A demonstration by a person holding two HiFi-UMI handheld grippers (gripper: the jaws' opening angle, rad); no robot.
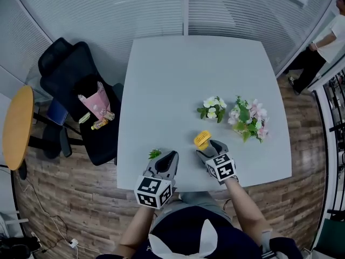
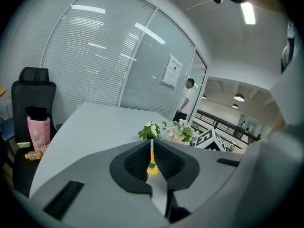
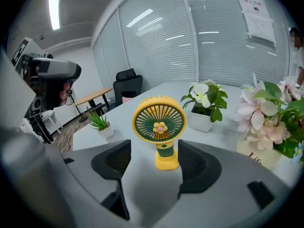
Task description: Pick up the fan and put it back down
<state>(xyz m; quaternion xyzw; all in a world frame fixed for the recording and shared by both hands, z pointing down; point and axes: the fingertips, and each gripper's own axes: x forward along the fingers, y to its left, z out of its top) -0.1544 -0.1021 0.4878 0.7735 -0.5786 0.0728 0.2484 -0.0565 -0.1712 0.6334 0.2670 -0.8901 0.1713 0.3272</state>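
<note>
Right gripper (image 3: 155,152) straddles fan (image 3: 159,122) — its base hidden overhead

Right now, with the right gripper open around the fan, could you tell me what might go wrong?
The fan stands upright on a narrow base between the open right gripper; one side touching first could tip it. The potted white flowers and pink flowers stand beyond it, so a forward swing might brush them.
</note>
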